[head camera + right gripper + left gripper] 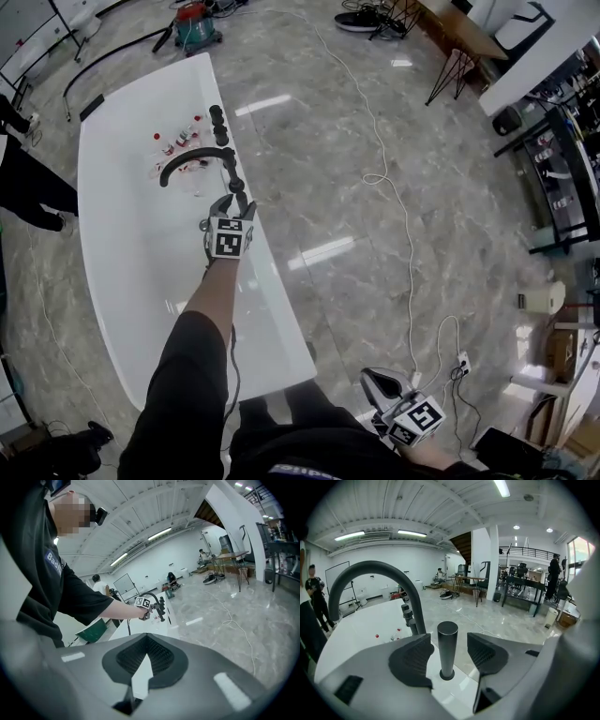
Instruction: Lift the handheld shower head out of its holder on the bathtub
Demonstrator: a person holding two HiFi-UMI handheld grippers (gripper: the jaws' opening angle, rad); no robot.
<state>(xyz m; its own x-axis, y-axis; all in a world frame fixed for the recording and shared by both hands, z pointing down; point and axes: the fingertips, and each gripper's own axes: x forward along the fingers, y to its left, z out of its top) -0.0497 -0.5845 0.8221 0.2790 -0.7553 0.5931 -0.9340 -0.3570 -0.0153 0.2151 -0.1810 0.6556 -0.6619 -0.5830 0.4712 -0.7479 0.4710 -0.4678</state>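
The handheld shower head (447, 648) is a dark cylinder standing upright in its round holder on the white bathtub's rim (272, 281). In the head view, the shower head (237, 185) stands just beyond the curved black faucet (192, 155). My left gripper (450, 641) is open, one pad on each side of the cylinder with a gap to both. From above, the left gripper (232, 200) reaches along the rim. My right gripper (380, 382) hangs low by my body, far from the tub. Its pads (147, 653) meet with nothing between them.
Black knobs (219, 122) stand further along the rim. Small red-capped bottles (178, 141) lie inside the tub. A white cable (384, 178) snakes over the marble floor right of the tub. A person (23, 178) stands at the tub's left. Tables (469, 37) stand at the far right.
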